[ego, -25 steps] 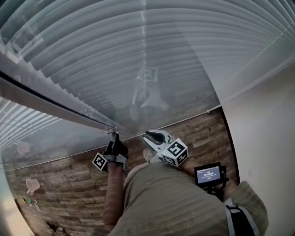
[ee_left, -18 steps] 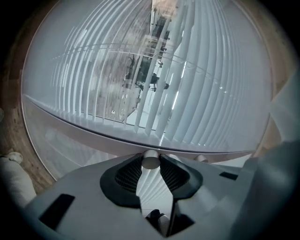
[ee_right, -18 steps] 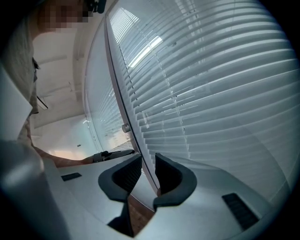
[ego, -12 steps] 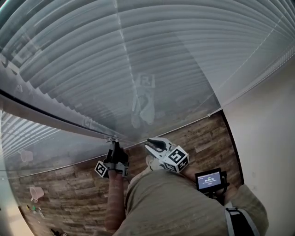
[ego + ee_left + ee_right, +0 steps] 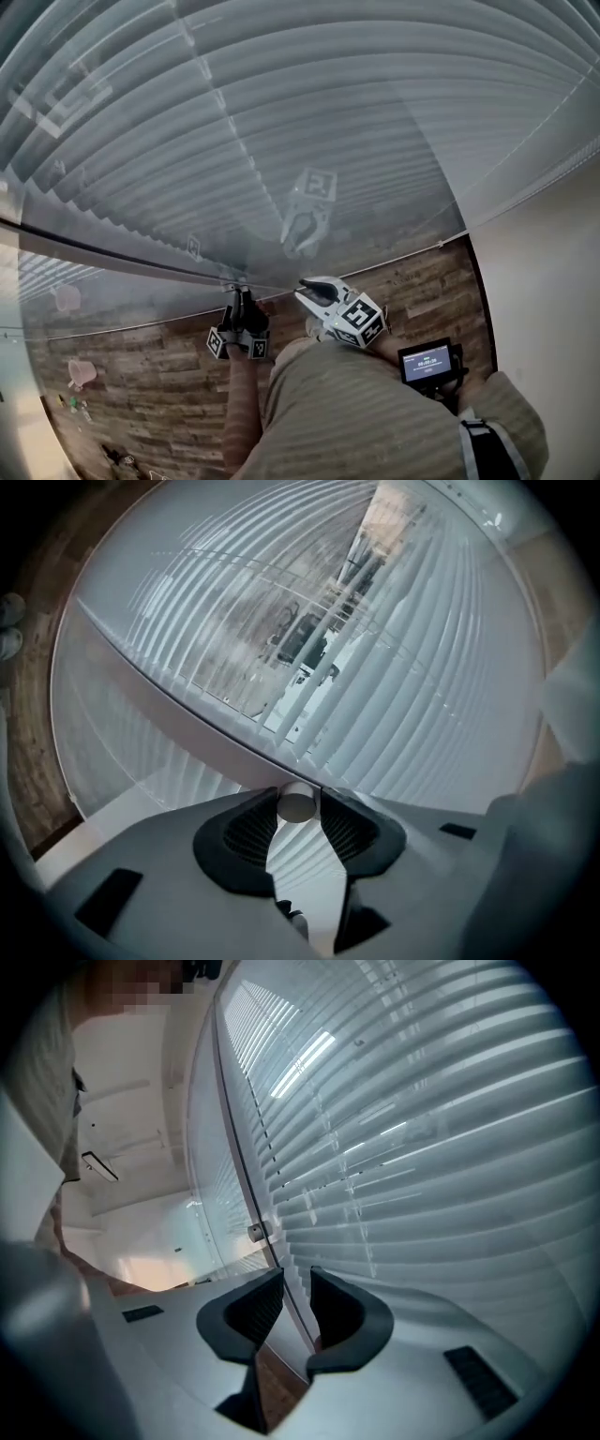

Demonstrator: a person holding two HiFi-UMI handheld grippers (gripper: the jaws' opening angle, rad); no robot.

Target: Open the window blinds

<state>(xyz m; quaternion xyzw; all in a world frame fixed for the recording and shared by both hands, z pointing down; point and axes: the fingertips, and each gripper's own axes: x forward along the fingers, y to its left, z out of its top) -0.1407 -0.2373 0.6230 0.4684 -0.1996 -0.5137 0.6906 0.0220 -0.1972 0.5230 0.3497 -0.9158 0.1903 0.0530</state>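
Left gripper [image 5: 235, 298] is reaching to the dark frame bar [image 5: 112, 248] at the foot of the blinds [image 5: 328, 112]. Its jaws are clamping a small pale round knob [image 5: 298, 804], one pad pressing on each side. I judge this knob to be the tilt control.

Right gripper [image 5: 312, 289] is hanging just beside the left one, near the glass. Its jaws are standing apart and gripping nothing; only the frame edge is showing through the gap.

The blinds are covering the whole window ahead. In the left gripper view a patch of slats [image 5: 314, 663] is sitting edge-on, with outdoor shapes showing through. The slats around it are lying flat and closed. Judgement: the opening is under way, not finished.

Risks from here:
- The knob is short and smooth, so the pads may be slipping off as the wrist rolls, and the turn is then lost.
- Turning past the open point would be tipping the slats shut the other way.
- Pulling while twisting could be straining the knob off its mount.
- The idle right gripper is sitting close enough to knock the glass if the body leans in.
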